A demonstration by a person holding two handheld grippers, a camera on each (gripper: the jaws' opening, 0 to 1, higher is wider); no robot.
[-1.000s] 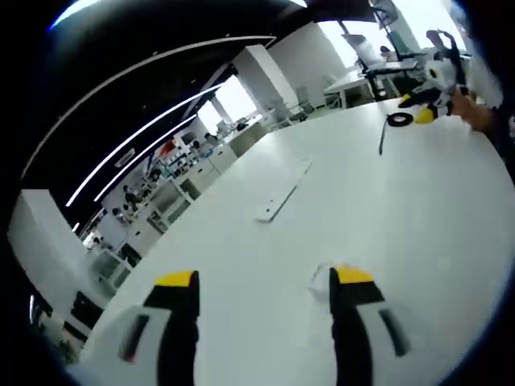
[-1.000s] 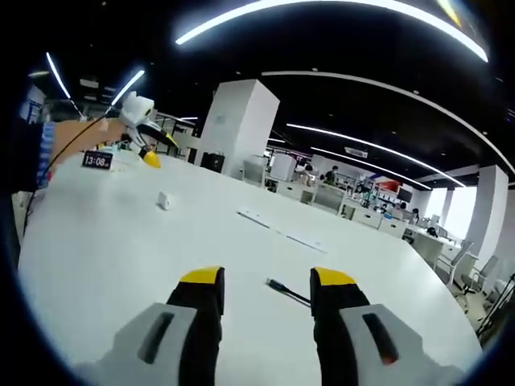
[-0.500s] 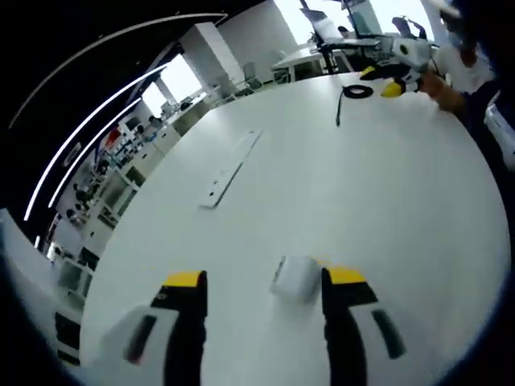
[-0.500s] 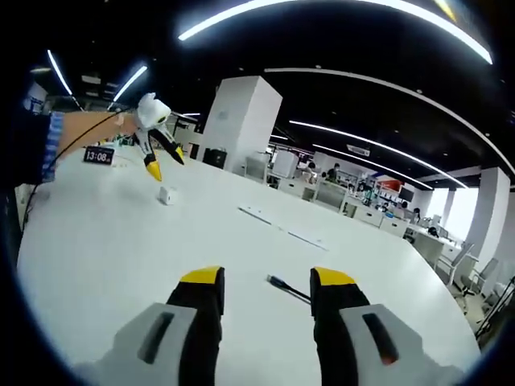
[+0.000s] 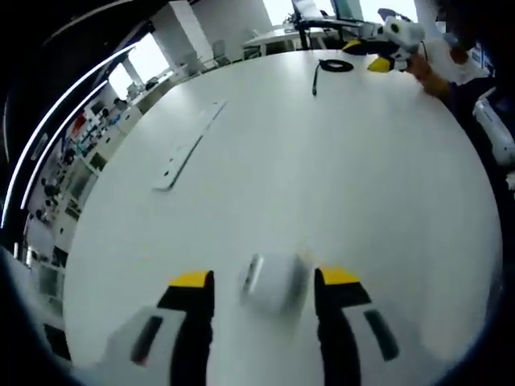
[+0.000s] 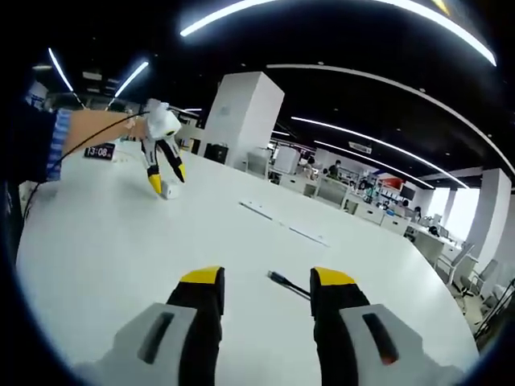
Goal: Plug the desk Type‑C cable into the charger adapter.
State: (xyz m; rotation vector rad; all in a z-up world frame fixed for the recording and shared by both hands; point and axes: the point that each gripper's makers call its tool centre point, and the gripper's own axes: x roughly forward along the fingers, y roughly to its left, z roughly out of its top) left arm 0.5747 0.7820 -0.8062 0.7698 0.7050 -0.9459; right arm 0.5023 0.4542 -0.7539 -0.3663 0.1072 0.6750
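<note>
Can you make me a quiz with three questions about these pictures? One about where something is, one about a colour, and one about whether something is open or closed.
1. Where is the white charger adapter?
A. between the left gripper's jaws
B. beside the coiled cable
C. on a chair

2. What colour are the tips of the right gripper?
A. red
B. yellow
C. green

3. How is the left gripper?
A. shut on the cable
B. shut tight, holding nothing
C. open around the adapter

Answers: 1 A, it sits between the two jaws on the white table. 2 B, both tips are yellow. 3 C, gaps show on each side of the adapter.
</note>
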